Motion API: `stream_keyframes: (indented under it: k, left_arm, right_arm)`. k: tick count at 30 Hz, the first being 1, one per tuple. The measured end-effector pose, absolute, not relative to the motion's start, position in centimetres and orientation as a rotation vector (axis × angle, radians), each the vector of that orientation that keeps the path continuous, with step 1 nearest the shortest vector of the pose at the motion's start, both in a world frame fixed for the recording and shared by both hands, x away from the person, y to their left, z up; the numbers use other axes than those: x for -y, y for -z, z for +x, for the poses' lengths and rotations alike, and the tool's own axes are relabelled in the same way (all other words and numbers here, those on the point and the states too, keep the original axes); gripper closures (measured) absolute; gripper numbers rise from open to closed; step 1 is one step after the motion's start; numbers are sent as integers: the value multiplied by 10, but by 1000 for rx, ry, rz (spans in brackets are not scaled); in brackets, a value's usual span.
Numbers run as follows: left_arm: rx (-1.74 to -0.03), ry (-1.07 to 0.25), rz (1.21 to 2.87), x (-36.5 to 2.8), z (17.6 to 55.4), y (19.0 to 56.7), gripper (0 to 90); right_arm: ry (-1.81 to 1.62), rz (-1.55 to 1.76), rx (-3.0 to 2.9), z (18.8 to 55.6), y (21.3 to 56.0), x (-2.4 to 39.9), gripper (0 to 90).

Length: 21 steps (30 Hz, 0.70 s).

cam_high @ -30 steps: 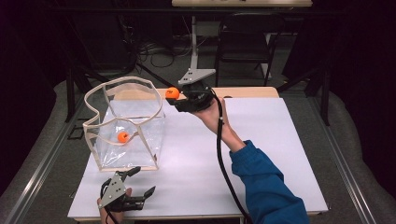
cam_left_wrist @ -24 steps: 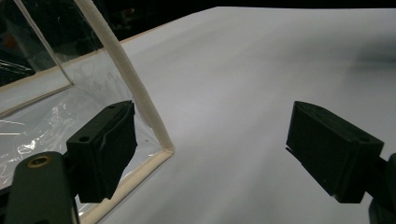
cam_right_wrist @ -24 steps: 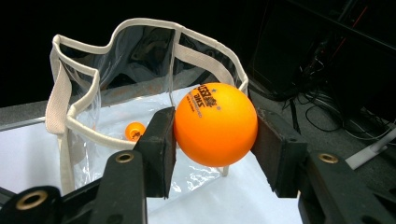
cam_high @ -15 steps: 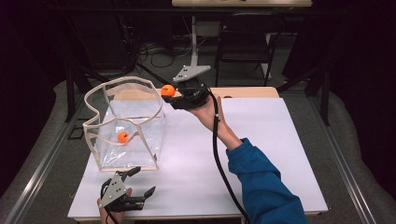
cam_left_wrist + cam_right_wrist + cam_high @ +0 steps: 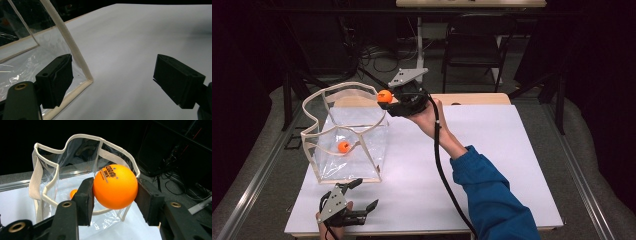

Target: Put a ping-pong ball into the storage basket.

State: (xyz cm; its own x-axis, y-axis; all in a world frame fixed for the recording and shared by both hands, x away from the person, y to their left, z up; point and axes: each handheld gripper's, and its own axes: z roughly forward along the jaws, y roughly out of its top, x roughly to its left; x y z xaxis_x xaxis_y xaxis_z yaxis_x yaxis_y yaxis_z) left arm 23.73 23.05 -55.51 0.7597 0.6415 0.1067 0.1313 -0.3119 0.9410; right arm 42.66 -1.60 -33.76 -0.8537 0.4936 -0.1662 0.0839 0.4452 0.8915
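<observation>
A clear plastic bag with a cream-trimmed rim stands open on the left of the white table. One orange ball lies inside it, seen small in the right gripper view too. My right gripper is shut on a second orange ball, held in the air just past the bag's right rim. My left gripper rests open near the table's front left edge, its jaws wide apart. Its left fingertip sits beside the bag's bottom corner.
A black cable trails from the right gripper along the blue sleeve. A dark chair and tangled cables stand beyond the table's far edge. A metal rail runs along the table's left side.
The right gripper has carried its orange ball a little leftward and up, closer to the bag's rim. The left gripper has stayed where it was.
</observation>
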Motion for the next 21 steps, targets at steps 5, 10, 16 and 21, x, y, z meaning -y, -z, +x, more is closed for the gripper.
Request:
stream_keyframes:
  k: [5, 10, 16, 21]
  left_arm:
    - [-596, -573, 1845, -231, 237, 555, 158]
    - [-595, -572, 1845, -231, 237, 555, 158]
    - [-595, -573, 1844, -231, 237, 555, 158]
    - [-595, -574, 1845, -231, 237, 555, 158]
  right_arm:
    - [-1375, 473, -2305, 426, 335, 10, 510]
    - [-1366, 465, -2313, 427, 334, 5, 510]
    - [-1372, 469, -2329, 428, 332, 1, 510]
    - [-1358, 465, -2339, 429, 331, -5, 510]
